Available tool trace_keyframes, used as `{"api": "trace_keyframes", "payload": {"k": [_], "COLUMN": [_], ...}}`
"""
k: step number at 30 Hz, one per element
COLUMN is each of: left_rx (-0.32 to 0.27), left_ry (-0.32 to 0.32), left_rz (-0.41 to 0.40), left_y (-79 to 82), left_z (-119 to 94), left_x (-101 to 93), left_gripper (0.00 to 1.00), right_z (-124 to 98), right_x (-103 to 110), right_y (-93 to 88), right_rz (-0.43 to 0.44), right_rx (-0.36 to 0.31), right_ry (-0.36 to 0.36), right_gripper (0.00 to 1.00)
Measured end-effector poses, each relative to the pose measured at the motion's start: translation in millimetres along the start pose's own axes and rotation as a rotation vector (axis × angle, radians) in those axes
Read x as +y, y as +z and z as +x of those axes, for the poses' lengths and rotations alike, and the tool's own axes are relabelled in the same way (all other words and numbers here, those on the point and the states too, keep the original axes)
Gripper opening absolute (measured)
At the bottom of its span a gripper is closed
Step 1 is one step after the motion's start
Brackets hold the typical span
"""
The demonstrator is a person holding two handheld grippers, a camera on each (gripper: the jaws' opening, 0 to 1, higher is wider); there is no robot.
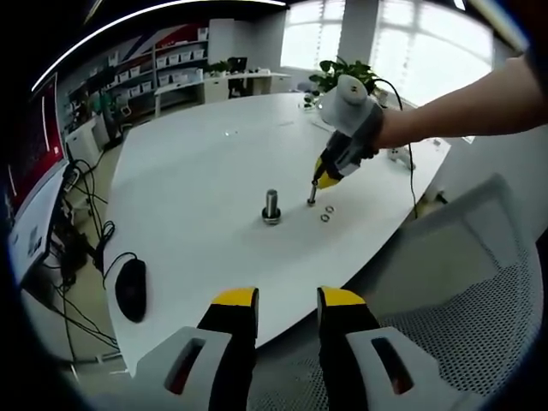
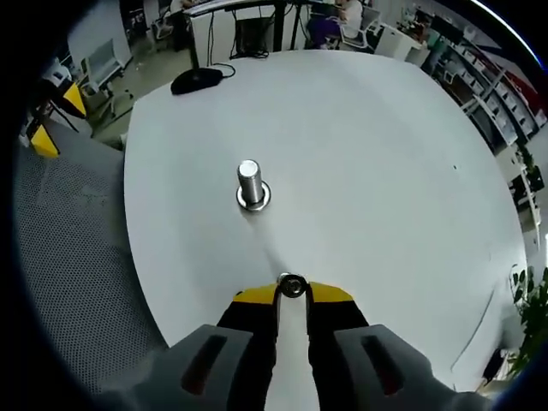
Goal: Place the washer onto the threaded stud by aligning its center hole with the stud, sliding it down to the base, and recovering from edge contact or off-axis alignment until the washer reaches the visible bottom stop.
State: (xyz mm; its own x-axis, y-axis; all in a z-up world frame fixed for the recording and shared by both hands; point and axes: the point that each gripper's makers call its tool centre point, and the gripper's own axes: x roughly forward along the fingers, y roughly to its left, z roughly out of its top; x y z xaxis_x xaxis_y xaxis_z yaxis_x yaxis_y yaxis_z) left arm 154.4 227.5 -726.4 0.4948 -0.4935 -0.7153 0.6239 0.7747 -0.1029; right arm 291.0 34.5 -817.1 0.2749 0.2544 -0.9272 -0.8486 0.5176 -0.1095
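**Yellow-tipped jaws pinch a washer short of the stud**

Yellow-tipped and drawn nearly together, the right gripper point(image 2: 292, 291) clamps a small metal washer point(image 2: 292, 285) at its fingertips, held above the white table point(image 2: 385, 171) and near the upright threaded stud point(image 2: 250, 181) but apart from it. A washer already sits around the stud's base. From the left gripper view, the right gripper point(image 1: 315, 190) points down at the table just beside the stud point(image 1: 271, 205), with two loose washers point(image 1: 328, 213) lying close by. The left gripper point(image 1: 287, 301) hangs off the table's edge, jaws apart and holding nothing. A black mouse point(image 1: 130, 288) rests at the near rim, beside a mesh chair point(image 1: 462, 325).
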Motion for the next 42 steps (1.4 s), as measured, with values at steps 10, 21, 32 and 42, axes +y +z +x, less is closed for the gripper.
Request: {"api": "trace_keyframes", "payload": {"k": [10, 21, 32, 42], "left_rx": [0.003, 0.007, 0.012, 0.013], "left_ry": [-0.001, 0.0, -0.002, -0.002], "left_rz": [-0.001, -0.004, -0.006, -0.008], "left_y": [-0.6, -1.4, -2.5, -2.9], "left_z": [0, 0, 1, 1], "left_x": [0.1, 0.5, 0.3, 0.5], "left_gripper": [0.25, 0.25, 0.25, 0.25], "right_z": [11, 28, 38, 38], "right_x": [-1, 0, 1, 1], "right_y": [-2.2, -10.6, -15.5, -16.2], "right_rz": [0.012, 0.042, 0.062, 0.067], "right_rx": [0.02, 0.051, 0.074, 0.069], "right_ry": [0.01, 0.03, 0.039, 0.037], "right_gripper": [0.14, 0.14, 0.15, 0.16]}}
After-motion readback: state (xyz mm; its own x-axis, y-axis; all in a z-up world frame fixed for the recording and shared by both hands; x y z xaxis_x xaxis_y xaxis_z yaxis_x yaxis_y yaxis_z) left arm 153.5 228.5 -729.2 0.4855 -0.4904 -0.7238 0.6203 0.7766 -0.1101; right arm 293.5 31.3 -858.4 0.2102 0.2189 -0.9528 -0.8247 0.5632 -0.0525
